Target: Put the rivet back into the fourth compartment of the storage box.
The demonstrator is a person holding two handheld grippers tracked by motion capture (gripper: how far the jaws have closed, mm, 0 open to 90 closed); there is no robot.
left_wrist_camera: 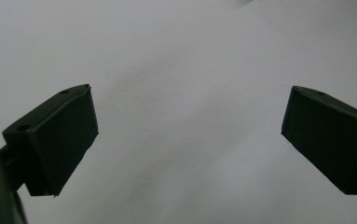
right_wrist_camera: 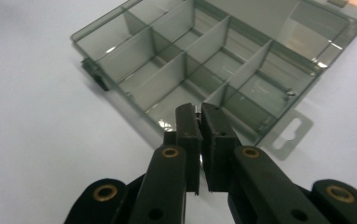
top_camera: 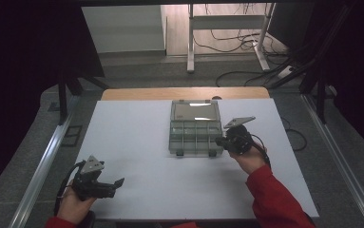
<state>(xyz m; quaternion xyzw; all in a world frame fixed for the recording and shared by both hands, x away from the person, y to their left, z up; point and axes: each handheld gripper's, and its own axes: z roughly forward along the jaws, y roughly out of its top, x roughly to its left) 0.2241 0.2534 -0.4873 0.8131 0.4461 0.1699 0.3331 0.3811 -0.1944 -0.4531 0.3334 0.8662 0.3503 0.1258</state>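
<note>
A white rectangular table (top_camera: 137,156) is seen bearing a smoky transparent plastic compartment box (top_camera: 195,130) near its middle, lid laid open behind. The right gripper (right_wrist_camera: 199,122) is clenched on nothing, tips at the box's near wall by a latch. Latch handling seems in hand; fine alignment is needed next. The left gripper (left_wrist_camera: 188,140) is held released, well apart

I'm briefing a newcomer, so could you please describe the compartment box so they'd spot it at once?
On the white table, look just past the middle, beside the right gripper. The box is smoky clear plastic, divided into small compartments, its lid open flat behind it.
</note>
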